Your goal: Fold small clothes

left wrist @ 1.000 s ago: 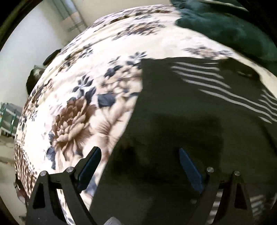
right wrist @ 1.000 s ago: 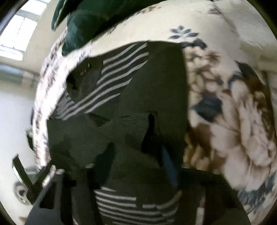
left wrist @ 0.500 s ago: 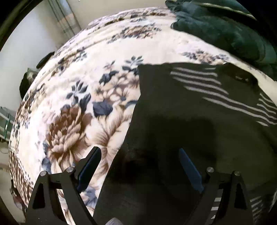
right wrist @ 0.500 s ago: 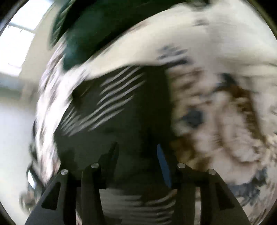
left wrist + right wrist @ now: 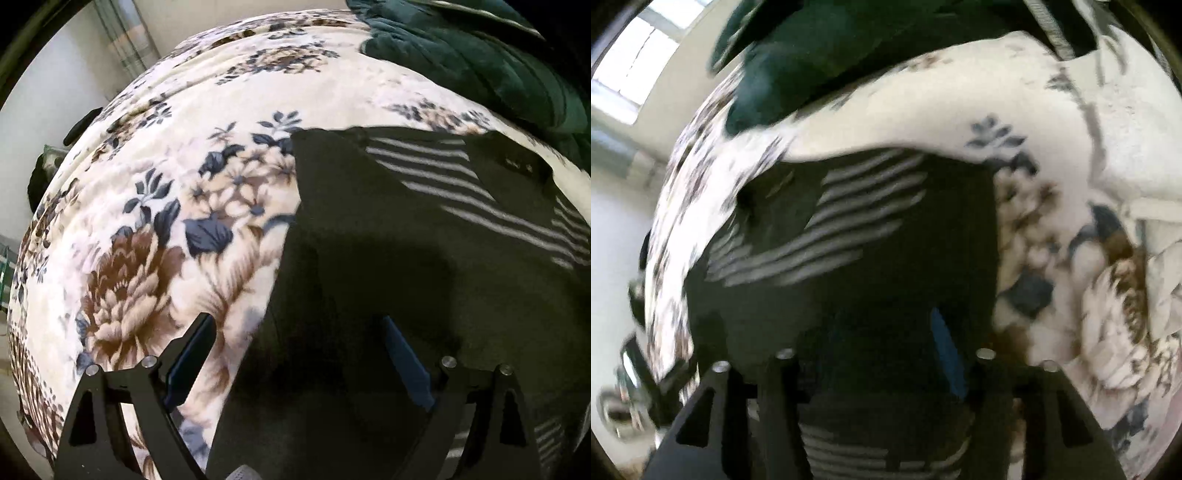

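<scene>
While the floral blanket (image 5: 155, 221) fills the left part of the left wrist view, cream with brown blooms and dark blue leaves, the dark garment (image 5: 406, 258) lies flat on it from the middle across to the right. Its left edge runs down the blanket from a squared far corner, and pale stripes band its far right part. Beyond that far edge, toward the blanket's far right corner, sits a heap of dark green bedding (image 5: 480, 55). At the bottom of this view the left gripper (image 5: 295, 354) stands with its jaws wide apart and nothing between them; one blue-padded finger hangs over the flowered blanket just beside the garment's left edge, the other over the dark cloth itself. Whether the tips touch the fabric cannot be told.

From the right wrist view, which is blurred, the same garment (image 5: 849, 240) covers the middle, its stripes on the far left portion and its right edge straight against the blanket (image 5: 1089, 277), whose large brown flower lies to the right. The green bedding (image 5: 812, 55) lies past the far edge. The right gripper (image 5: 882, 332) hangs over the near part of the garment, its jaws opening; the dark cloth lies under them, not clamped between the pads.
</scene>
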